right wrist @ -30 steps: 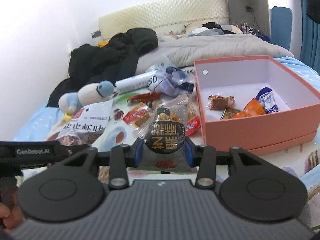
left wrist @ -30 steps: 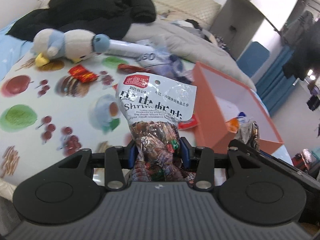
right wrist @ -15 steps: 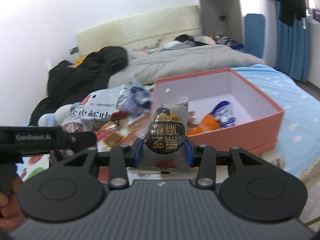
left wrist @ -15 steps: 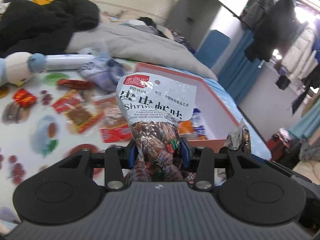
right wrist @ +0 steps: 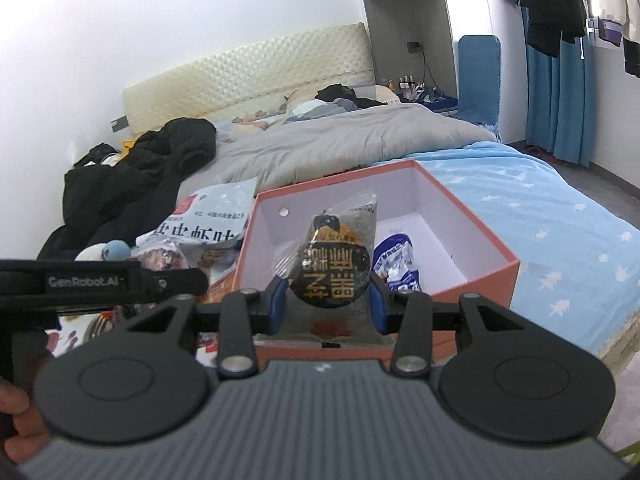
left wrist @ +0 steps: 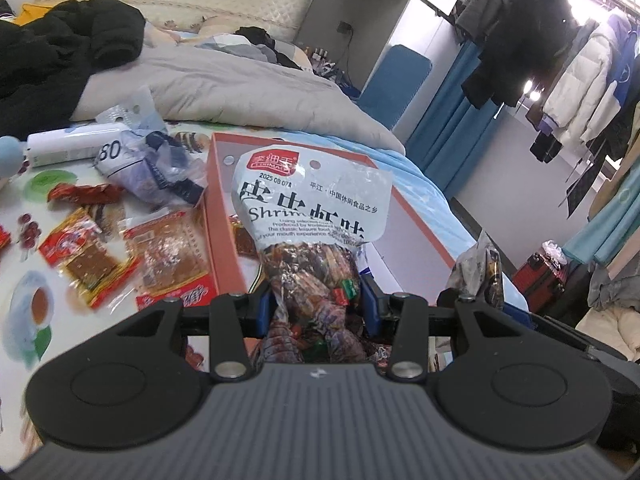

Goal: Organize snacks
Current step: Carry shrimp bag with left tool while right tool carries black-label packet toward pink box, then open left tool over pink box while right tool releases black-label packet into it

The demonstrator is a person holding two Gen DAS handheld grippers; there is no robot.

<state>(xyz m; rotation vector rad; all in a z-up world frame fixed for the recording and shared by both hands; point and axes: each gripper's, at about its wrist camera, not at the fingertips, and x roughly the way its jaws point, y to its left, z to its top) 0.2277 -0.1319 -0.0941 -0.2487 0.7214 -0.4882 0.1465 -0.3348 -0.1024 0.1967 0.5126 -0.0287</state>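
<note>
My left gripper (left wrist: 316, 306) is shut on a white shrimp snack bag (left wrist: 312, 216), held upright over the near left part of the orange box (left wrist: 214, 200). My right gripper (right wrist: 328, 300) is shut on a clear packet with a round black label (right wrist: 332, 272), held over the near edge of the same orange box (right wrist: 472, 280). A blue-and-white packet (right wrist: 394, 260) lies inside the box. In the right wrist view the left gripper's shrimp bag (right wrist: 204, 226) shows left of the box. The right gripper's packet (left wrist: 480, 268) shows at the right of the left wrist view.
Loose red and orange snack packets (left wrist: 88, 256) and a crumpled blue bag (left wrist: 156, 168) lie on the fruit-print cloth left of the box. A grey duvet (right wrist: 340, 144) and a black jacket (right wrist: 132, 176) are behind. Clothes hang at the far right (left wrist: 540, 40).
Both grippers have carried their packets to the right and slightly up, from over the fruit-print cloth to over the orange box. Both grips are unchanged.
</note>
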